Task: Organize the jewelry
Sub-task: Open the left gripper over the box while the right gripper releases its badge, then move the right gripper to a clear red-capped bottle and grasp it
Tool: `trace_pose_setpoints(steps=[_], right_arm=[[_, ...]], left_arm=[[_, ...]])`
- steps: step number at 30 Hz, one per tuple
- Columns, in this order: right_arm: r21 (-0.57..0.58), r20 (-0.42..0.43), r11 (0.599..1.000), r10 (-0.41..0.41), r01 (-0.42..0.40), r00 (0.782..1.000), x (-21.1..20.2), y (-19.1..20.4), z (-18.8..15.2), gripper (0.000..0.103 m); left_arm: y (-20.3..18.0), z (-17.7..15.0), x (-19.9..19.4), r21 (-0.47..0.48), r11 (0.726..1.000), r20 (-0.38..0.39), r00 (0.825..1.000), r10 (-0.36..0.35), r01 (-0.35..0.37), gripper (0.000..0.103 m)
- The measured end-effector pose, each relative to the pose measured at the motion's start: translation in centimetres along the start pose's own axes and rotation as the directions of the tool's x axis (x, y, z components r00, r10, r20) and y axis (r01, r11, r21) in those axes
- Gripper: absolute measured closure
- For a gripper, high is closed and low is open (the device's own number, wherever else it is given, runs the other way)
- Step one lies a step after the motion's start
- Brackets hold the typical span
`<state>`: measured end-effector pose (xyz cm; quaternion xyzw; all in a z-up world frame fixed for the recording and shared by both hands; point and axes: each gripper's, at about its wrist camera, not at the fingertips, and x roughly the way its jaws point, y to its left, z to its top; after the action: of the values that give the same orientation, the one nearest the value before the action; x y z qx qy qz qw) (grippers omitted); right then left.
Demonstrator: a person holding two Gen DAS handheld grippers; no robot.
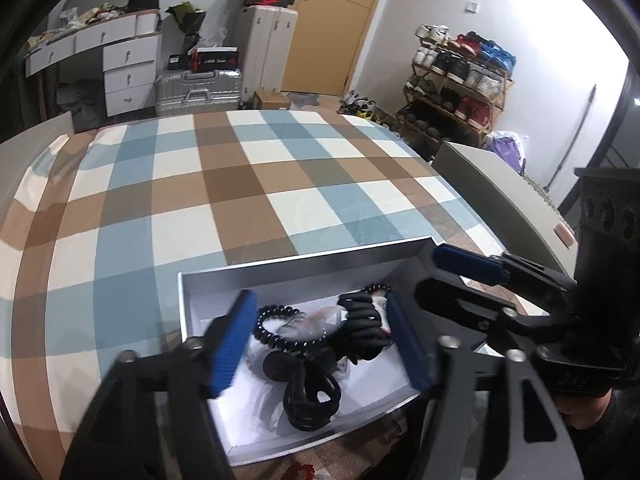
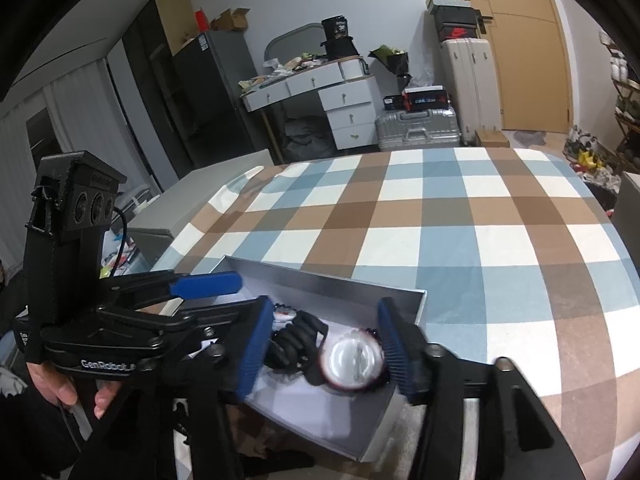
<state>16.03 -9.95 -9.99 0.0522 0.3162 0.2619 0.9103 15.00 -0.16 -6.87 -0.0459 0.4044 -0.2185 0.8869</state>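
A shallow grey box with a white lining (image 1: 304,262) (image 2: 332,280) sits near the front edge of the checked cloth. Inside lie a black bead bracelet (image 1: 280,330), a thick black coiled band (image 1: 360,324) (image 2: 298,340), black cord loops (image 1: 310,394) and a round clear-faced piece with a dark red bead ring (image 2: 354,362). My left gripper (image 1: 320,340) is open above the box, its blue pads either side of the jewelry. My right gripper (image 2: 324,344) is open over the box's other side, and shows in the left wrist view (image 1: 460,276).
The blue, brown and white checked cloth (image 1: 240,184) covers the surface beyond the box. A grey cabinet (image 1: 492,200) stands at the right edge. Suitcases (image 1: 200,88), a white dresser (image 1: 116,60) and a shoe rack (image 1: 460,80) stand behind.
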Motion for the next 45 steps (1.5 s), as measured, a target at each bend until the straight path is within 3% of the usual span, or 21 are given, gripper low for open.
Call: trace_pose_setpoints(steps=[6,10,13,20,22,24,27,29,30,32,35,37,41,45], right_arm=[[-0.01,0.044,1.0,-0.014,0.015,0.999,-1.7,0.5,-0.2,0.04],[-0.02,0.077,0.999,-0.03,0.032,0.997,-3.0,1.1,-0.1,0.027],[-0.028,0.099,0.999,-0.034,0.037,0.994,-4.0,1.6,-0.1,0.025],[-0.063,0.131,0.997,-0.032,0.04,0.991,-5.9,3.2,-0.3,0.016],[-0.072,0.145,0.996,-0.038,0.049,0.989,-6.4,3.6,-0.5,0.013],[-0.079,0.155,0.995,-0.051,0.064,0.987,-6.9,4.0,-0.6,0.011],[-0.085,0.169,0.994,-0.055,0.07,0.984,-7.7,4.4,-1.0,0.01],[-0.087,0.172,0.994,-0.046,0.062,0.984,-8.0,4.6,-1.2,0.01],[-0.088,0.171,0.994,-0.042,0.058,0.984,-8.2,4.8,-1.4,0.01],[-0.088,0.165,0.995,-0.037,0.052,0.986,-8.5,5.1,-1.9,0.01],[-0.089,0.154,0.995,-0.033,0.047,0.988,-8.5,5.4,-2.8,0.01],[-0.086,0.143,0.995,-0.03,0.043,0.989,-8.5,5.4,-3.3,0.009],[-0.087,0.109,0.996,-0.026,0.035,0.994,-8.2,5.6,-4.7,0.008],[-0.08,0.067,0.997,-0.01,0.016,0.998,-7.4,5.6,-5.9,0.008]], left_arm=[[-0.2,-0.3,-1.7,-0.002,0.999,0.033,0.999,0.033,-0.033,0.033],[-0.6,-0.5,-2.7,0.01,0.998,0.059,0.996,0.069,-0.069,0.033],[-0.8,-0.7,-3.4,0.014,0.996,0.071,0.994,0.085,-0.086,0.033],[-0.6,-1.2,-5.6,-0.018,0.986,0.138,0.977,0.165,-0.164,0.033],[-0.7,-1.3,-6.3,-0.015,0.979,0.165,0.965,0.204,-0.204,0.033],[-0.5,-1.6,-7.7,-0.031,0.967,0.223,0.941,0.254,-0.254,0.033],[0.2,-1.9,-9.5,-0.078,0.96,0.281,0.918,0.281,-0.27,0.032],[0.6,-2.2,-10.4,-0.11,0.954,0.306,0.903,0.301,-0.281,0.025],[0.7,-2.5,-10.9,-0.129,0.949,0.321,0.893,0.315,-0.289,0.016],[0.7,-3.2,-11.6,-0.158,0.942,0.355,0.873,0.333,-0.295,0.014],[0.6,-4.3,-11.9,-0.163,0.936,0.371,0.86,0.35,-0.311,0.002],[0.3,-5.0,-11.8,-0.148,0.936,0.371,0.859,0.352,-0.319,0.001],[0.4,-6.7,-11.2,-0.147,0.941,0.329,0.882,0.337,-0.305,0.001],[1.3,-8.9,-11.2,-0.23,0.938,0.306,0.895,0.324,-0.26,0.002]])
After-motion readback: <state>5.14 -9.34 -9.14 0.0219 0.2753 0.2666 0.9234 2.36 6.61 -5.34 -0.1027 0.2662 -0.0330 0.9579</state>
